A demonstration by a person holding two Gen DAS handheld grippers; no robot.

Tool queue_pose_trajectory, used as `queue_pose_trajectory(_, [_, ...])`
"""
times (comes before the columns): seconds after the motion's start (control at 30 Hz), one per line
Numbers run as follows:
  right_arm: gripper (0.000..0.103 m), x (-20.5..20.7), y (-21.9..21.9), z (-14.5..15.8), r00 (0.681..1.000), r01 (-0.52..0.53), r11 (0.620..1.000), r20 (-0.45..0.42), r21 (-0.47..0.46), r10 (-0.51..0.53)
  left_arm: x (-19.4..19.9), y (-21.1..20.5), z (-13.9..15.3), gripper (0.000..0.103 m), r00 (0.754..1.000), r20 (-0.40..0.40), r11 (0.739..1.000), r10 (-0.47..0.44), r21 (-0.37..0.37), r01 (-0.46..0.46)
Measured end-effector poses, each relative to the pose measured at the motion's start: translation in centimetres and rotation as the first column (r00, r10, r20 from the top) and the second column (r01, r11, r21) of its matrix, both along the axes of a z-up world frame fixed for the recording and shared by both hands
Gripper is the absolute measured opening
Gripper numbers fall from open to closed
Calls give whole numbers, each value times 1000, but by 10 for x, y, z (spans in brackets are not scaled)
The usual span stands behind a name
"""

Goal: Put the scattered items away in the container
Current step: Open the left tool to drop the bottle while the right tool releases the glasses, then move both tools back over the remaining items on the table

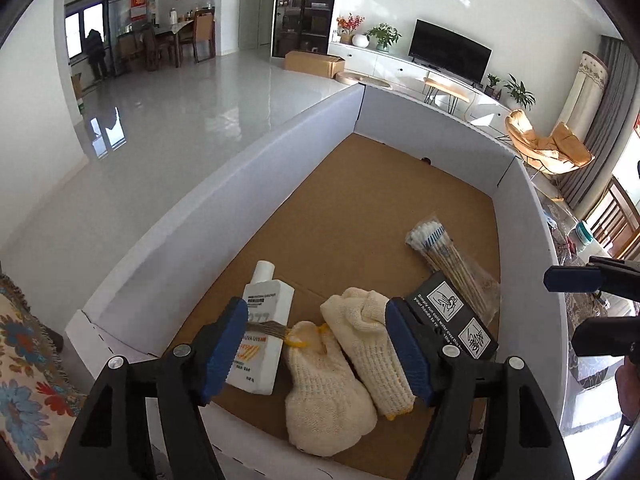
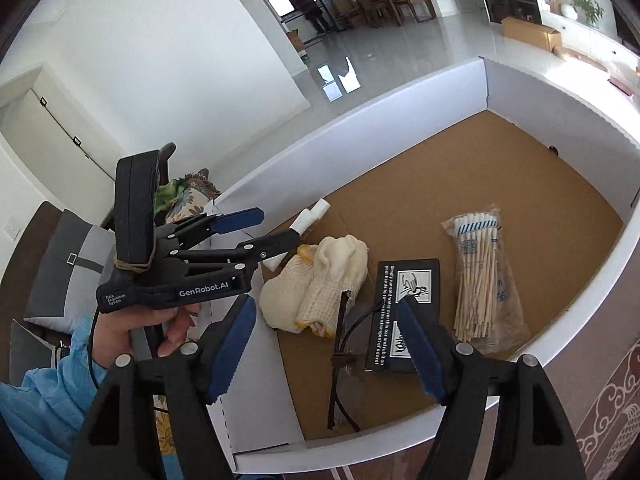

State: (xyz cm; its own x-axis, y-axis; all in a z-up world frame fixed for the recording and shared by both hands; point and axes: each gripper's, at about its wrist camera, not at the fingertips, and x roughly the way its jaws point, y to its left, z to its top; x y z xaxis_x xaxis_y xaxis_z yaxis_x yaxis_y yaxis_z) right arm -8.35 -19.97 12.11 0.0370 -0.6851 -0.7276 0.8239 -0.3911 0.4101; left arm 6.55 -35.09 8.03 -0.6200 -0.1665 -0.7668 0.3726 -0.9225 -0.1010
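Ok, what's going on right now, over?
Left gripper open, right gripper open, both empty. Gloves, bottle, swabs, glasses in box. Nothing blocking.

Gloves [image 1: 348, 364] in box [image 1: 224, 216]

Both grippers were black plastic scissor linkages with round silver rivets at the joints and ribbed blue pads on the fingertips [image 1: 408, 350]. The left gripper [image 2: 264, 228] bore white "GenRobot.AI" lettering, a black box bound on with a rubber band, and a thin black cable. The person's sleeve [image 2: 44, 404] was light blue.
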Motion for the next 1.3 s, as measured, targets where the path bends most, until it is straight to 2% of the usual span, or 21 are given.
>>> queue_pose_trajectory(0.1, [86,-24,56,0,985,151,989,-85,-8,-151,6,24,20,71,997,-64,999,-47,-27,46])
queue_pose_trajectory(0.17, [87,-37,110,-14,943,309,951,-133,9,-306,9,46,33,72,990,-99,995,-97,-39,93])
queue_pose_trajectory(0.3, [87,-52,235,-61,801,586,805,-214,87,-560,10,104,57,73,959,-147,970,-244,-34,241])
queue_pose_trajectory(0.33, [87,-48,268,-72,763,634,765,-253,113,-595,10,121,61,76,946,-153,959,-285,-32,283])
queue_pose_trajectory(0.4, [87,-37,332,-90,693,711,684,-332,165,-640,9,158,65,89,918,-162,931,-363,-27,364])
queue_pose_trajectory(0.43, [87,-32,365,-96,663,741,645,-358,187,-658,7,177,63,95,904,-160,917,-397,-24,398])
queue_pose_trajectory(0.53, [87,-14,450,-110,596,802,551,-377,230,-709,-12,234,44,97,867,-119,873,-484,-3,487])
queue_pose_trajectory(0.6, [89,-6,488,-113,559,829,514,-358,219,-748,-31,269,19,97,852,-69,853,-519,12,521])
queue_pose_trajectory(0.67, [89,-2,507,-112,524,851,484,-365,204,-769,-56,299,-12,97,850,-11,850,-527,8,527])
queue_pose_trajectory(0.73, [91,6,515,-110,515,857,476,-371,197,-773,-78,324,-42,97,856,45,855,-516,-29,517])
queue_pose_trajectory(0.77, [98,6,517,-110,514,858,475,-370,197,-774,-86,335,-54,97,860,71,859,-505,-56,509])
queue_pose_trajectory(0.83, [100,7,516,-111,514,858,473,-373,202,-773,-99,351,-72,97,867,111,864,-485,-93,495])
queue_pose_trajectory(0.93, [103,9,514,-117,521,854,478,-367,207,-771,-112,366,-88,97,864,145,865,-482,-78,495])
queue_pose_trajectory(1.03, [103,9,514,-118,520,854,478,-367,207,-771,-121,371,-92,103,871,140,874,-471,-64,482])
queue_pose_trajectory(1.17, [103,10,514,-119,519,855,475,-370,208,-771,-136,369,-91,103,881,120,882,-457,-68,467])
queue_pose_trajectory(1.3, [103,10,515,-119,518,855,475,-370,208,-771,-161,363,-91,103,906,111,906,-409,-68,417])
